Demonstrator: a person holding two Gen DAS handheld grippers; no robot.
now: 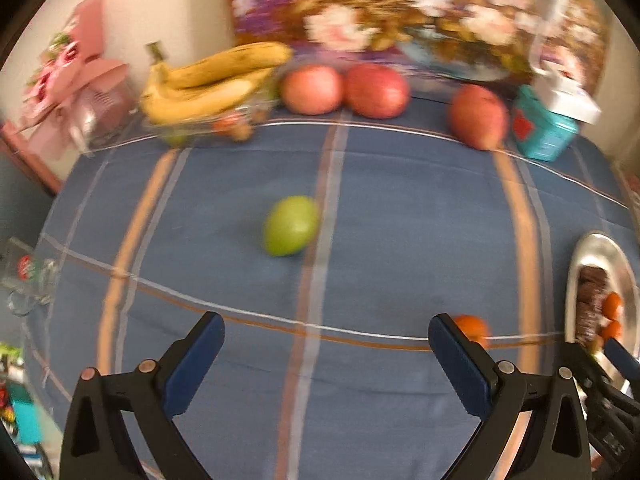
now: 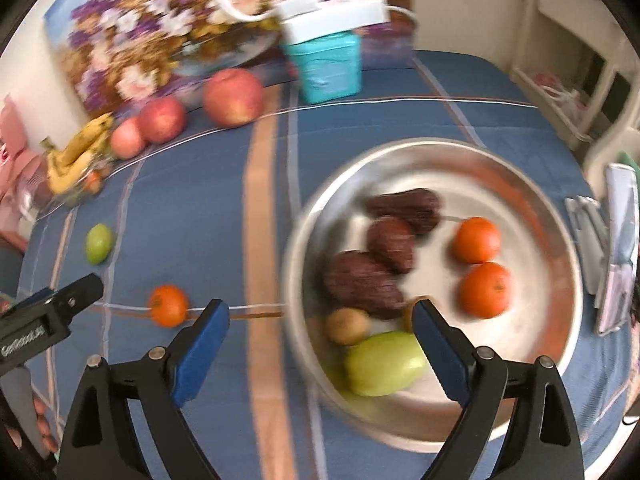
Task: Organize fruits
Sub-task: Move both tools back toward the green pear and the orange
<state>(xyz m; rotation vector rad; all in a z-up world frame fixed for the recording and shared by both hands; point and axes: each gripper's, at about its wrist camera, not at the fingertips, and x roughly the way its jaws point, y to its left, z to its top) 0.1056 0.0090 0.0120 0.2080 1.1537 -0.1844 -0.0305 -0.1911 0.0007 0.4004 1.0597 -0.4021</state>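
Fingers point(image 2: 440, 356) spread over three oranges point(image 2: 476, 240).

Teal box point(image 2: 330, 66) w/ white lid, floral painting point(image 1: 400, 4) behind

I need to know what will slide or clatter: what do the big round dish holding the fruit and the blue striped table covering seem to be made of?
The big round dish looks like bare metal, probably steel or aluminium: silvery grey, with soft reflections along its rim. The blue striped table covering looks like woven cloth: matte, with no glare and with woven-in orange and pale stripes. Blur leaves finer detail open.
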